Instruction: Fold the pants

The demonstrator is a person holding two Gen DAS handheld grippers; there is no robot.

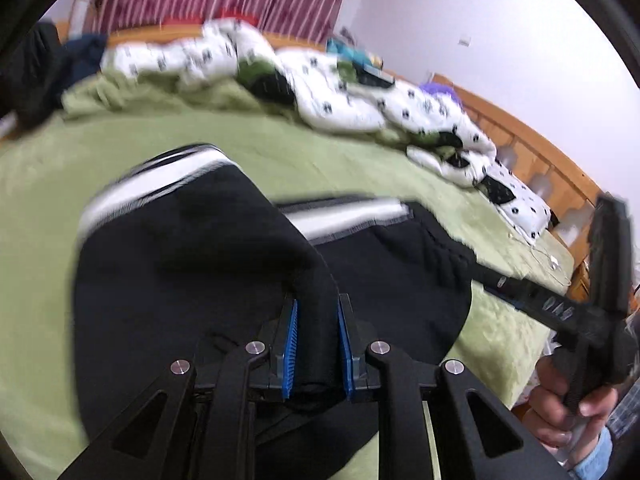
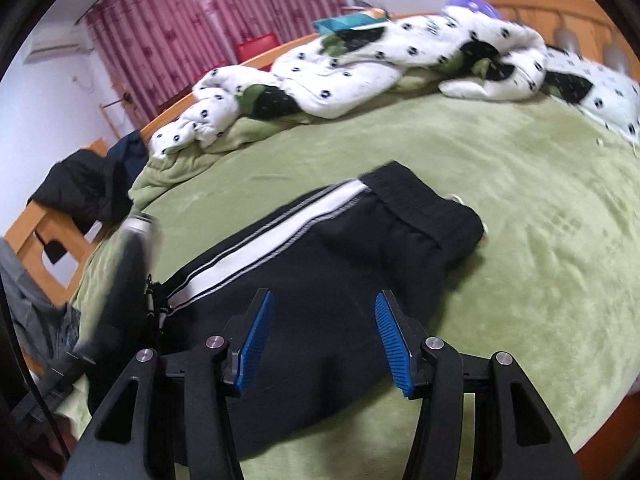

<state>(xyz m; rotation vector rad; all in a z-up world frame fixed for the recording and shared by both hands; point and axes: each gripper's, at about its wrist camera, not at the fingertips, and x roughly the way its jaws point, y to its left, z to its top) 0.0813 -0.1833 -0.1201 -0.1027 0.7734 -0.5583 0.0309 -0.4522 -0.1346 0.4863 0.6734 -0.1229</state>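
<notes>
Black pants [image 1: 192,264] with white side stripes lie on a green bed cover [image 1: 48,280]. My left gripper [image 1: 317,312] is shut on a raised fold of the black cloth between its blue pads. In the right wrist view the pants [image 2: 344,264] lie partly folded, waistband at the far end. My right gripper [image 2: 324,304] is open just above the cloth, with nothing between its pads. It also shows in the left wrist view [image 1: 560,308], held by a hand at the right.
A white spotted duvet [image 2: 360,60] is heaped along the far side of the bed. A wooden headboard [image 2: 560,12] stands at the back right. Dark clothes [image 2: 88,188] lie at the left corner. Pink curtains [image 2: 200,32] hang behind.
</notes>
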